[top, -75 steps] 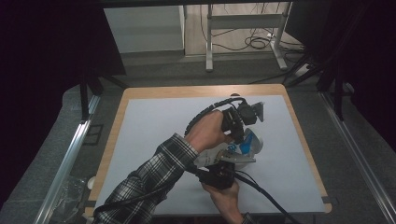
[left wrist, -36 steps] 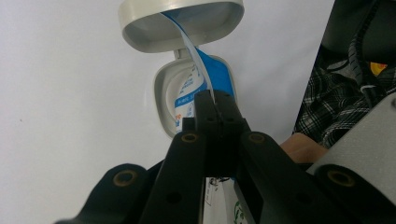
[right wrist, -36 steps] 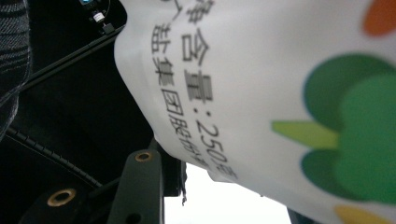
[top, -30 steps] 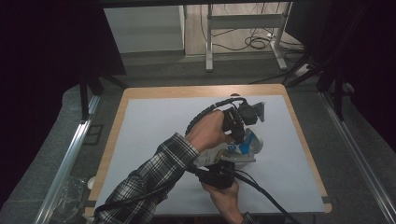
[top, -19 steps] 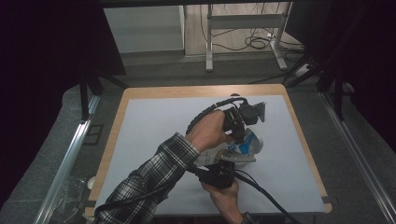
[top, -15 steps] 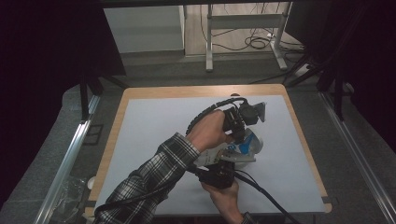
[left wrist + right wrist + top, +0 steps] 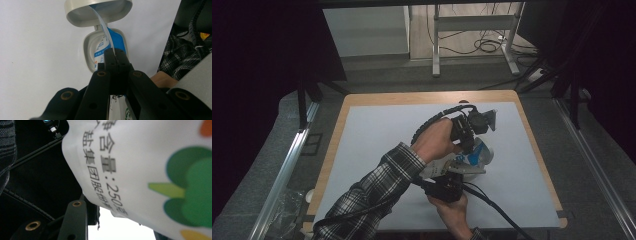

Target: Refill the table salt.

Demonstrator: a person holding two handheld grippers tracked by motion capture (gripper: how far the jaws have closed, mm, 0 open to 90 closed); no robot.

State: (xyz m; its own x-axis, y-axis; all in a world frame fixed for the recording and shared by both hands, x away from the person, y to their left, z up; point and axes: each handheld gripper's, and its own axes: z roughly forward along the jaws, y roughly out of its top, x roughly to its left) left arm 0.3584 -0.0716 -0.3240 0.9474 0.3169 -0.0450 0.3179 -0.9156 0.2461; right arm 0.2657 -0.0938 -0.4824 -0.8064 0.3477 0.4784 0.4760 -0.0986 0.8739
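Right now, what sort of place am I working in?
Probably a lab or recording workspace: a wooden table with a white mat, dark curtains around it, and loose cables on the floor beyond.

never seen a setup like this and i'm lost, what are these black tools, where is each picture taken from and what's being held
A person sits at a table covered with a pale sheet and holds a hand tool with two black jaws in each hand; no robot arm is involved. The high view looks down from above the person. Each of the other two pictures comes from a camera riding on one tool, looking along its jaws.

The left gripper is shut on a thin blue and white seal strip that runs out of a white container, whose hinged lid stands open. The right gripper steadies that container; its own view shows the white label with green shapes up close against one jaw, so it looks held.
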